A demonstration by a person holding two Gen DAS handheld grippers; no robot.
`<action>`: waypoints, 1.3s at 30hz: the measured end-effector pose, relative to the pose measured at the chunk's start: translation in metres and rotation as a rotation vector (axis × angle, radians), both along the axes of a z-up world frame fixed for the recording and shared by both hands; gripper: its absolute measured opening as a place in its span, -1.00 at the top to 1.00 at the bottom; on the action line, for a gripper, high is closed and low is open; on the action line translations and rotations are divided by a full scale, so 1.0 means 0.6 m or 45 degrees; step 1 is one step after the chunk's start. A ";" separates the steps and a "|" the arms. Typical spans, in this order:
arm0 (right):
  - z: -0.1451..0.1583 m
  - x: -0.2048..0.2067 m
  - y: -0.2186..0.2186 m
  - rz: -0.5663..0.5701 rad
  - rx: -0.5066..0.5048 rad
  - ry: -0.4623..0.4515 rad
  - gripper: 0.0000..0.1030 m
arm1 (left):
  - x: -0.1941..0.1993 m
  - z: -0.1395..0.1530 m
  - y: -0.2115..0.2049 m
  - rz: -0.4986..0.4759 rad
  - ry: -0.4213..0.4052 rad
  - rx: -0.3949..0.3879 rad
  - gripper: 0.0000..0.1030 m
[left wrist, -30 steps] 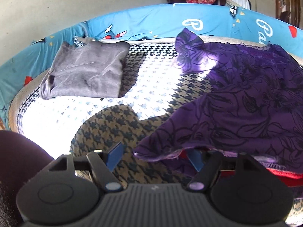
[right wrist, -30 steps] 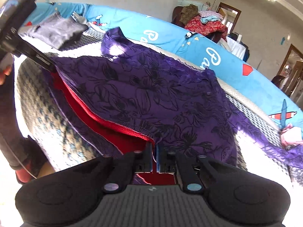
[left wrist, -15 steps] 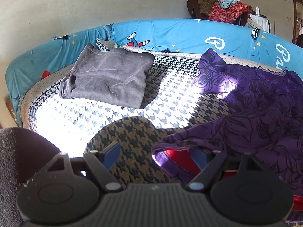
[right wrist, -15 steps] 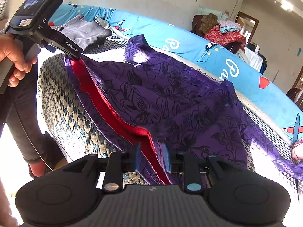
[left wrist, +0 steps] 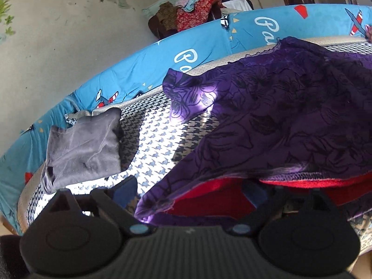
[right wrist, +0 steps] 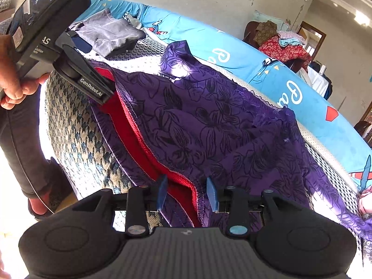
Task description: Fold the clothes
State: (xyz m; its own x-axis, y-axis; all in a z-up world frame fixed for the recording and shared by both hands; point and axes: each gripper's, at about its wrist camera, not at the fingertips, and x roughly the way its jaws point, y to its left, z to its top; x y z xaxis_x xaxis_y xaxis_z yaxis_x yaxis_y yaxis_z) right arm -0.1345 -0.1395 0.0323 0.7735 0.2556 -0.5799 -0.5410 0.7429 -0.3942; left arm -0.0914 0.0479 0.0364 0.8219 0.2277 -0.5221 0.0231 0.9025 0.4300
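Purple floral garment (right wrist: 209,121) with red lining — grey folded top (left wrist: 83,148), houndstooth cover (left wrist: 158,137).

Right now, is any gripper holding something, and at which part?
Nothing is held: both the left gripper and the right gripper are open around the purple garment's near edge.

Purple garment (right wrist: 209,125): black floral print, red lining exposed along the near hem. Spread rumpled across the centre and right of both frames, one corner flipped up at upper centre. Grey garment (left wrist: 83,148): folded flat, lying at centre left, apart from the purple one.
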 end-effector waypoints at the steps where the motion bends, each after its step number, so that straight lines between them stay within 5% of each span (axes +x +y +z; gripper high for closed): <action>1: -0.002 0.004 0.003 0.004 -0.008 -0.004 0.31 | 0.003 -0.003 -0.004 -0.013 -0.005 0.025 -0.80; 5: -0.010 0.017 0.013 -0.001 -0.038 -0.004 0.30 | 0.030 -0.008 0.008 0.053 0.026 -0.023 -0.08; 11: -0.012 0.021 0.012 -0.012 -0.020 0.003 0.31 | 0.061 0.001 0.049 0.271 -0.084 -0.058 -0.03; 18: -0.012 0.019 0.001 -0.048 0.000 0.041 0.30 | 0.068 0.009 0.078 0.405 -0.047 -0.107 -0.39; 23: 0.005 0.024 -0.018 -0.072 0.114 0.107 0.29 | 0.042 0.037 0.067 0.342 -0.032 -0.206 -1.00; 39: 0.063 0.098 -0.086 -0.132 0.224 0.142 0.17 | 0.013 0.108 0.052 0.270 -0.015 -0.436 -1.00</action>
